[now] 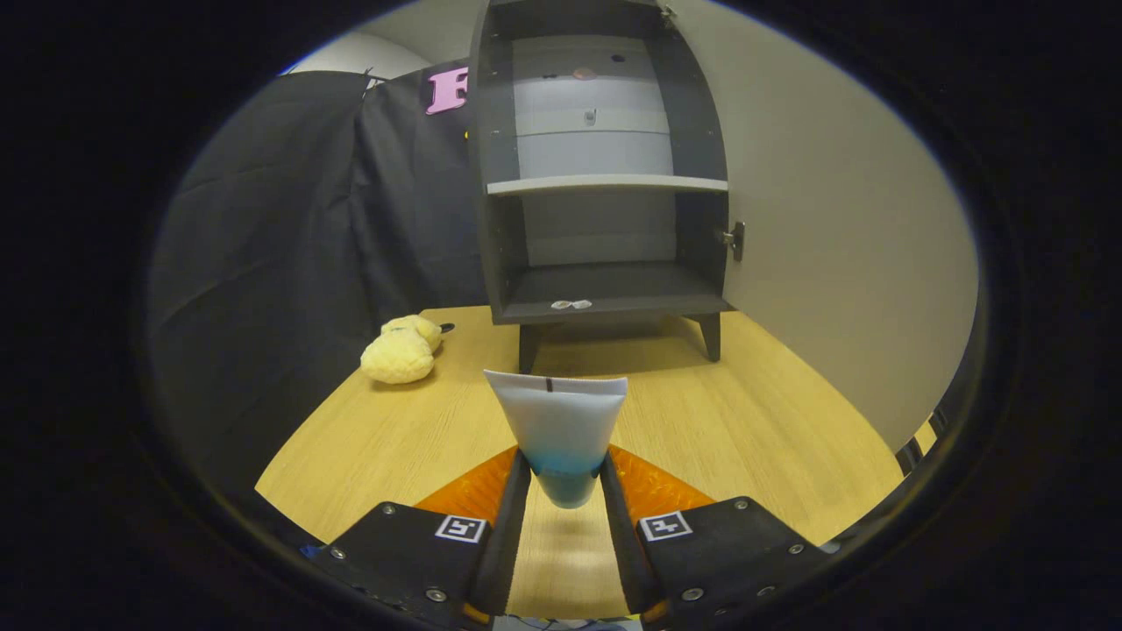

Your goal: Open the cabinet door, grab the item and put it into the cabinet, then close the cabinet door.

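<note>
We are clamping our gripper point(565, 469) on the tube point(559, 429): both fingers point(519, 491) are pressing its lower, darker end from either side, and its flat crimped end is standing up and slightly forward between them. The tube looks lifted clear of the wooden table point(727, 421), though we cannot be sure of the gap beneath it.

Beyond the fingers, straight ahead, the cabinet point(605, 175) is standing on short legs at the far side of the table. Its door point(833, 219) is swung wide to the right, so we are looking straight into it: a pale shelf point(605, 185) is crossing the middle, and the bottom compartment point(614, 285) is bare but for something small and pale near its front lip. Off to the left, well apart from the tube, a yellow plush toy point(401, 350) is lying on the table.

We are judging the opening and the grab done, and the carry is the step in hand. Next we are needing to travel forward, keep the tube's tall end under the shelf, set it on the bottom board, then release and back out before reaching for the door.
</note>
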`<state>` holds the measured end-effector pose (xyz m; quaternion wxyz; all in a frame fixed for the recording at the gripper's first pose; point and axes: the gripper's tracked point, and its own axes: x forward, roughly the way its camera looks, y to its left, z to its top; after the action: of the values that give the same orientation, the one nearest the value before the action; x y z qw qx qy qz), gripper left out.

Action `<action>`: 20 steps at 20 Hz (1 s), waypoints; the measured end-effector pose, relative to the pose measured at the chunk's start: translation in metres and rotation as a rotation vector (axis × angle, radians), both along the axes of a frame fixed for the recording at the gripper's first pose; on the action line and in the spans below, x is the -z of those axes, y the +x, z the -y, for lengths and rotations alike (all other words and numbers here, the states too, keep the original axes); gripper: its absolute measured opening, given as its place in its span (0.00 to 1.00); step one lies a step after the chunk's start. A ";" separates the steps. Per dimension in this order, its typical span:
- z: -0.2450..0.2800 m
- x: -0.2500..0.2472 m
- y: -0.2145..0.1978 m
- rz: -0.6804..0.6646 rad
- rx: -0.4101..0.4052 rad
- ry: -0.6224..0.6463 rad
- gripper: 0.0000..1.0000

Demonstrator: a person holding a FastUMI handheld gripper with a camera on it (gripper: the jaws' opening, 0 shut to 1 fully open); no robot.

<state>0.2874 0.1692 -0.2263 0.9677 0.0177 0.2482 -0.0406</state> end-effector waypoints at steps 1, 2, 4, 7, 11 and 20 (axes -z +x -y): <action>0.004 -0.011 0.006 0.013 0.001 -0.003 0.49; 0.009 -0.021 0.011 0.024 0.002 -0.008 0.49; 0.018 -0.042 0.024 0.051 0.008 -0.013 0.49; 0.028 -0.075 0.044 0.089 0.016 -0.015 0.49; 0.033 -0.115 0.074 0.141 0.007 -0.029 0.49; 0.035 -0.178 0.141 0.209 -0.023 -0.057 0.49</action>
<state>0.4283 0.1347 -0.0482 0.9888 -0.0084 0.1450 -0.0345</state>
